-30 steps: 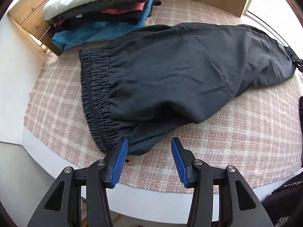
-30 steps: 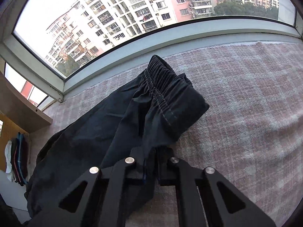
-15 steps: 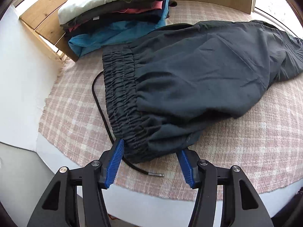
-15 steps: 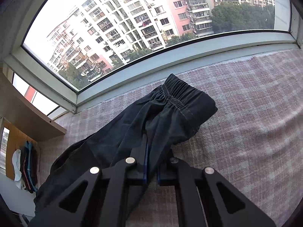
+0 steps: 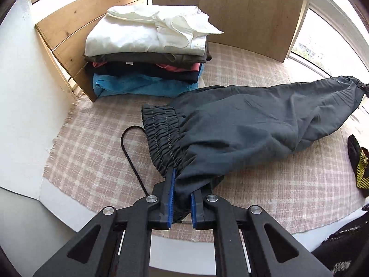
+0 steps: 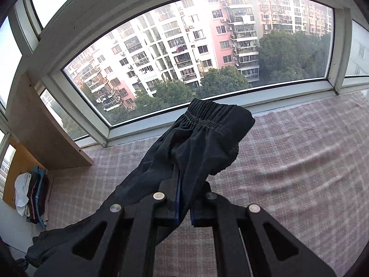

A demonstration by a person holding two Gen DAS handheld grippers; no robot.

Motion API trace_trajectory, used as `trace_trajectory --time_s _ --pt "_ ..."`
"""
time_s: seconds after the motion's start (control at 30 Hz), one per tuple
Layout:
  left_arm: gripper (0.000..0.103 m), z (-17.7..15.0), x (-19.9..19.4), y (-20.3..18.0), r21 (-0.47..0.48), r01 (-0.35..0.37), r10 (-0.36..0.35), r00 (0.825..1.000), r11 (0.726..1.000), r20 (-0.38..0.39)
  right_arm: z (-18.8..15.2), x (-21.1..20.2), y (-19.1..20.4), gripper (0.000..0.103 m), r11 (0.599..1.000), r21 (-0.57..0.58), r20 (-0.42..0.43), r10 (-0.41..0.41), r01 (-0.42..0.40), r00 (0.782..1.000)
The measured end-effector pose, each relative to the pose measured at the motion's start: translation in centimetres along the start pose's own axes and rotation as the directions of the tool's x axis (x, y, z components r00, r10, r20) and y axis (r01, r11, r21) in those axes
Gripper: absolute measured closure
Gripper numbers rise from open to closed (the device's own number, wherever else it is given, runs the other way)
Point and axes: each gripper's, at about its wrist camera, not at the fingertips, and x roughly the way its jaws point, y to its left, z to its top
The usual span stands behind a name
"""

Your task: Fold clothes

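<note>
Left wrist view: a stack of folded clothes sits at the back left of the pink checked surface. The left hand-held gripper is clamped on the waistband of dark grey drawstring trousers; the right hand-held gripper pinches what seems the far end, lifted. These trousers remain unfolded.

The checked cloth lies bare in front of and to the left of the trousers, apart from a black cord looping across it. Behind, a clothes stack against wooden boards closes the far left corner. A dark item sits at the right edge. In the right wrist view, cloth right of the lifted cuff is open up to the window frame.
</note>
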Motion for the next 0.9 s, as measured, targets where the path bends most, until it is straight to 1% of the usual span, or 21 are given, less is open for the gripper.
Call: trace_trajectory --time_s 0.03,0.07,0.1,0.13,0.17,0.27,0.37,0.4,0.43,0.47,0.5,0.53,0.57,0.63,0.7,0.73,0.77,0.8,0.83,0.87,0.9 --pt "0.092 -0.4 -0.1 0.0 0.006 -0.001 0.001 1.000 1.000 -0.013 -0.8 0.9 -0.6 0.095 0.998 -0.029 -0.046 -0.052 0.051 0.998" --pt "0.084 -0.8 -0.2 0.1 0.010 -0.001 0.001 1.000 1.000 -0.028 -1.8 2.3 -1.3 0.093 0.995 -0.044 -0.115 -0.089 0.084 0.989" --pt "0.077 -1.2 -0.3 0.2 0.014 0.000 0.001 0.999 1.000 -0.042 -2.8 3.7 -2.0 0.093 0.991 -0.060 -0.183 -0.125 0.116 0.975" --pt "0.076 -1.6 -0.4 0.3 0.018 0.000 0.001 0.998 1.000 -0.056 -3.8 4.8 -2.5 0.092 0.987 -0.076 -0.245 -0.158 0.144 0.957" --pt "0.076 -2.1 -0.5 0.4 0.022 0.001 0.000 0.998 1.000 -0.070 -4.6 5.3 -2.8 0.092 0.981 -0.095 -0.285 -0.187 0.167 0.940" --pt "0.074 -3.3 -0.8 0.8 0.033 0.003 0.000 0.994 0.999 -0.112 -6.3 4.8 -3.1 0.092 0.965 -0.142 -0.313 -0.254 0.220 0.915" --pt "0.075 -4.5 -1.0 1.1 0.045 0.006 0.001 0.988 0.999 -0.154 -6.1 2.1 -1.6 0.091 0.955 -0.157 -0.261 -0.286 0.251 0.922" --pt "0.076 -4.9 -1.1 1.2 0.049 0.007 0.001 0.986 0.999 -0.168 -5.9 1.2 0.3 0.091 0.953 -0.193 -0.225 -0.276 0.235 0.934" --pt "0.073 -4.3 -1.7 1.8 0.057 -0.012 0.021 0.988 0.998 -0.151 -5.7 0.4 2.2 0.090 0.951 -0.227 -0.193 -0.257 0.211 0.947" --pt "0.064 -3.1 -1.7 2.4 0.069 -0.026 0.035 0.992 0.997 -0.122 -5.5 -0.2 4.2 0.087 0.954 -0.252 -0.176 -0.209 0.162 0.962" --pt "0.055 -1.8 -1.6 3.0 0.082 -0.037 0.045 0.995 0.996 -0.093 -5.5 -0.3 6.7 0.083 0.955 -0.274 -0.169 -0.164 0.113 0.972" --pt "0.053 -0.4 -0.6 3.4 0.101 -0.021 0.028 0.997 0.995 -0.073 -5.8 -0.3 9.4 0.077 0.954 -0.292 -0.171 -0.119 0.065 0.978" --pt "0.051 1.1 0.6 3.8 0.122 0.003 0.004 0.998 0.993 -0.058 -6.1 -0.2 12.2 0.074 0.951 -0.309 -0.176 -0.070 0.013 0.982" --pt "0.051 3.3 3.7 4.0 0.152 0.047 -0.038 0.997 0.987 -0.061 -7.2 0.1 18.0 0.074 0.935 -0.335 -0.213 0.049 -0.120 0.976" --pt "0.051 4.4 7.4 4.2 0.121 0.122 -0.112 0.990 0.985 -0.089 -9.0 0.6 23.6 0.074 0.906 -0.363 -0.265 0.124 -0.218 0.956" --pt "0.051 5.0 9.2 4.3 0.102 0.161 -0.150 0.983 0.982 -0.104 -10.2 0.8 26.7 0.074 0.884 -0.385 -0.295 0.155 -0.266 0.943" --pt "0.057 5.1 10.6 4.2 0.085 0.203 -0.191 0.973 0.976 -0.127 -11.5 0.8 29.8 0.074 0.857 -0.410 -0.322 0.183 -0.311 0.929" --pt "0.076 5.1 11.9 4.0 0.069 0.245 -0.233 0.961 0.967 -0.152 -12.8 0.7 32.8 0.074 0.828 -0.431 -0.351 0.211 -0.357 0.912" --pt "0.081 4.9 12.4 3.6 0.069 0.280 -0.266 0.950 0.958 -0.165 -14.2 0.5 35.7 0.074 0.796 -0.448 -0.383 0.241 -0.407 0.892" --pt "0.081 4.6 12.3 3.1 0.087 0.297 -0.281 0.947 0.951 -0.157 -15.8 0.4 38.4 0.074 0.762 -0.458 -0.418 0.270 -0.458 0.867" --pt "0.090 4.0 11.3 2.6 0.100 0.318 -0.304 0.944 0.943 -0.130 -17.8 0.2 41.1 0.073 0.723 -0.466 -0.459 0.295 -0.510 0.838"
